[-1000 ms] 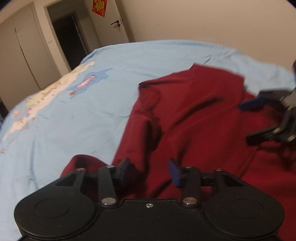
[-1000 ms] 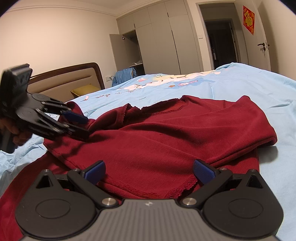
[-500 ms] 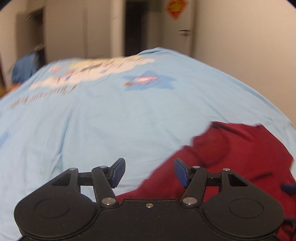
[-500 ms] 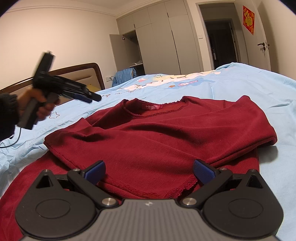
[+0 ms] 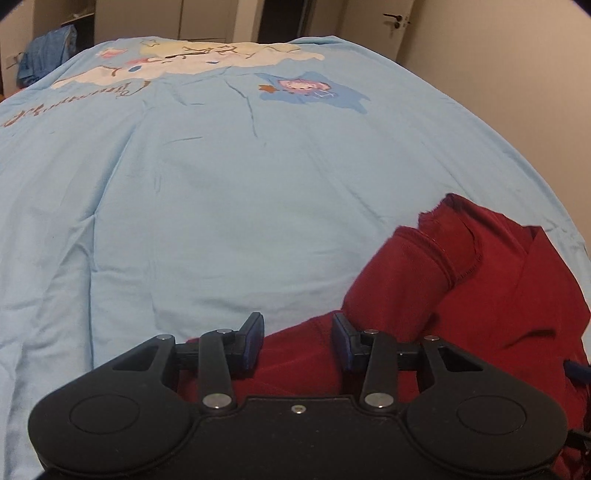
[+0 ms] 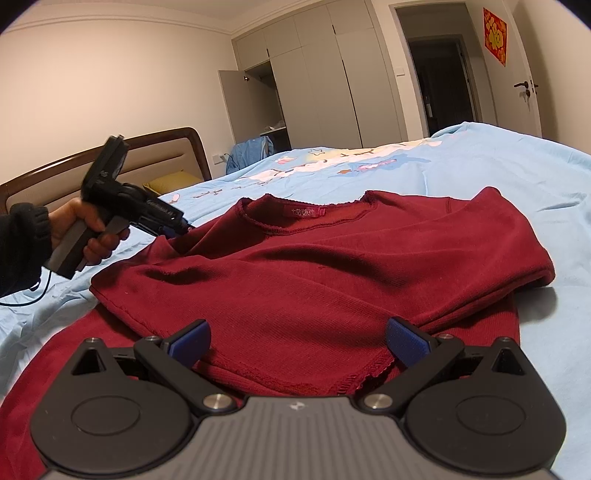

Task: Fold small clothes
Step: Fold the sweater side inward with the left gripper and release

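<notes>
Garment: a dark red top (image 6: pixel 332 280) is laid on the light blue bedsheet (image 5: pixel 221 206), folded over itself so that a doubled layer lies across a lower one. Its neckline (image 6: pixel 303 218) with a pink label is turned to the far side in the right wrist view, and a scalloped hem edge is seen at the near side.

Left gripper (image 5: pixel 297 341): its jaws are seen parted to a moderate gap, with nothing held between them. It is positioned over the near left edge of the garment, where red cloth meets the sheet; whether the pads touch the cloth cannot be told. In the right wrist view the same gripper (image 6: pixel 181 230) is seen at the far left, its tip at the shoulder end of the top.

Hand (image 6: pixel 86 230): the left gripper's handle is gripped by a person's hand in a dark sleeve (image 6: pixel 22 247), with a thin cable trailing below it.

Right gripper (image 6: pixel 297 341): its jaws are spread wide, and nothing is clamped. The blue pads (image 6: pixel 188 341) are placed low over the near hem of the folded layer.

Bedsheet print: a pale cartoon pattern (image 5: pixel 184 62) is printed at the far end of the sheet.

Room: a wooden headboard (image 6: pixel 159 144) is seen at the far left, a wardrobe (image 6: pixel 314 81) with one door open behind the bed, and a red decoration (image 6: pixel 495 35) on the wall at the far right.
</notes>
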`<state>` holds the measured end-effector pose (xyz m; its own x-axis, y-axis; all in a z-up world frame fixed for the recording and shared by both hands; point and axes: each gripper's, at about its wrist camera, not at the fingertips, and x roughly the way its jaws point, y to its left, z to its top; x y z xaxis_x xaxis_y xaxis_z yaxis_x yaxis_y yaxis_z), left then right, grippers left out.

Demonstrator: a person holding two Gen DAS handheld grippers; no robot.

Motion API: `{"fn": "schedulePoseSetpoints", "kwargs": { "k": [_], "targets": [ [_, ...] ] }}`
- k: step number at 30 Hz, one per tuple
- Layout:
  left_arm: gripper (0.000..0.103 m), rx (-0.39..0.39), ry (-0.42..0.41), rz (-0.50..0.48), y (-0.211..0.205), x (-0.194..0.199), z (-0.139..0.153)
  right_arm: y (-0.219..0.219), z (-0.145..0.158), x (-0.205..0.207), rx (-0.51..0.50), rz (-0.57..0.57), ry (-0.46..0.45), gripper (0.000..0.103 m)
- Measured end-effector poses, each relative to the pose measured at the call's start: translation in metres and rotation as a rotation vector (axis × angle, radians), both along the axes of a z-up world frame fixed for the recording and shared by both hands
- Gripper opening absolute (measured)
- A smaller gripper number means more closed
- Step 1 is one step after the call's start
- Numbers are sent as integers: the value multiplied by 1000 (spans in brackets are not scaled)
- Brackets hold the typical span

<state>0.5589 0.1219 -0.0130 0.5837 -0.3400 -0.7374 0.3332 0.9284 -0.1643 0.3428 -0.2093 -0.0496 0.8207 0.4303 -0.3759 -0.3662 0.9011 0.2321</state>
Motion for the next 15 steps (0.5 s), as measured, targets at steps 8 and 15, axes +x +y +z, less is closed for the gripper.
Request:
{"fn": "schedulePoseSetpoints", "kwargs": {
  "k": [8,15],
  "targets": [
    [39,182,-73,-193,-37,-33,1,0,0,0,0,0,0,103],
    [36,274,-70,-219,-51,-34,-3,0,0,0,1,0,0,103]
  ]
}}
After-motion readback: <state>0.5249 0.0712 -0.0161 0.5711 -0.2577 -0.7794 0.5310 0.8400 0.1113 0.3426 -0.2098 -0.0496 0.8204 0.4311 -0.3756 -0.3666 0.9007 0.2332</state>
